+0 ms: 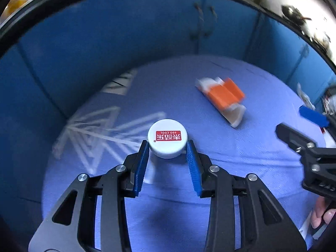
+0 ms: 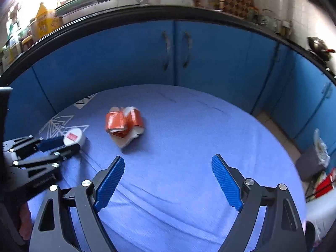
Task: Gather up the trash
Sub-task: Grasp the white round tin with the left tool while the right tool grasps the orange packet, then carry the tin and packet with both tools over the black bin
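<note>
The left gripper (image 1: 167,145) has its fingers clamped on the white cap (image 1: 167,138), which sits on the blue-covered bench (image 1: 231,168), probably to lift it as trash. The right gripper (image 2: 168,180), fingers wide apart and empty, faces the crumpled orange wrapper (image 2: 124,126).

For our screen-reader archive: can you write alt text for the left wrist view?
The left gripper closes its blue pads on a white bottle cap with a red label, on a blue cloth. A crumpled orange-and-white carton lies beyond; the right gripper enters at right.
</note>
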Available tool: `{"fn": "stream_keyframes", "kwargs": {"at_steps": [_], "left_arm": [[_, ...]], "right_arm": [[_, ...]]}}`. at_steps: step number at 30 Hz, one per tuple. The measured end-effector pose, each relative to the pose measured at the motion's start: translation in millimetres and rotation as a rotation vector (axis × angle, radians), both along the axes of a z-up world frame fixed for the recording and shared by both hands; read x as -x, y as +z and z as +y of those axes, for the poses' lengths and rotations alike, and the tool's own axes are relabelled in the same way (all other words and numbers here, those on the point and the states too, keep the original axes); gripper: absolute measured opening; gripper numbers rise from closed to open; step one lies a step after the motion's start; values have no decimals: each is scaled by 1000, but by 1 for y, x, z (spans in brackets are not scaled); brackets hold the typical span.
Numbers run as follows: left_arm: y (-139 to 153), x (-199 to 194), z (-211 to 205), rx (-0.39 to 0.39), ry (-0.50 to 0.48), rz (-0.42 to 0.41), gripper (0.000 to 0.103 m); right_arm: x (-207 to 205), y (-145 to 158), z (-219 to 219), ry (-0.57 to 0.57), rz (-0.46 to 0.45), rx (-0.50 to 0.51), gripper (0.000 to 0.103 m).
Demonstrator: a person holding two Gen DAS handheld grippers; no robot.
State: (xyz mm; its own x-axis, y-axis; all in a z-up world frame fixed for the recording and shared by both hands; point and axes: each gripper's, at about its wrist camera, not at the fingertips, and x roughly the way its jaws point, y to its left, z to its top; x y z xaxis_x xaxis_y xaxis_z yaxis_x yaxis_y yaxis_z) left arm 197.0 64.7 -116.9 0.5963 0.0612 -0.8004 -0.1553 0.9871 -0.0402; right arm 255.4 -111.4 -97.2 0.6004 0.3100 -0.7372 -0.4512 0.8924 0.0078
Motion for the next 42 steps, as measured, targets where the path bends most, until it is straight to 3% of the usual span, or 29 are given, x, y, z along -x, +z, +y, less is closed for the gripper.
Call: {"fn": "stream_keyframes", "kwargs": {"at_steps": [12, 13, 16, 19, 31, 42], "left_arm": [[0, 10, 45, 53, 141, 1, 38], [-1, 9, 45, 53, 144, 2, 38], [-3, 7, 45, 54, 149, 6, 38], [-5, 6, 47, 61, 152, 11, 38], [6, 27, 19, 25, 90, -1, 38], [19, 56, -45, -23, -16, -9, 38]], "right_arm": [[-27, -14, 71, 113, 28, 17, 83], [-30, -15, 74, 116, 25, 22, 77], [-36, -20, 79, 127, 51, 40, 44], [-31, -18, 73, 138, 50, 37, 35], [22, -4, 38, 148, 30, 44, 34], [78, 23, -20, 99, -24, 32, 34]]}}
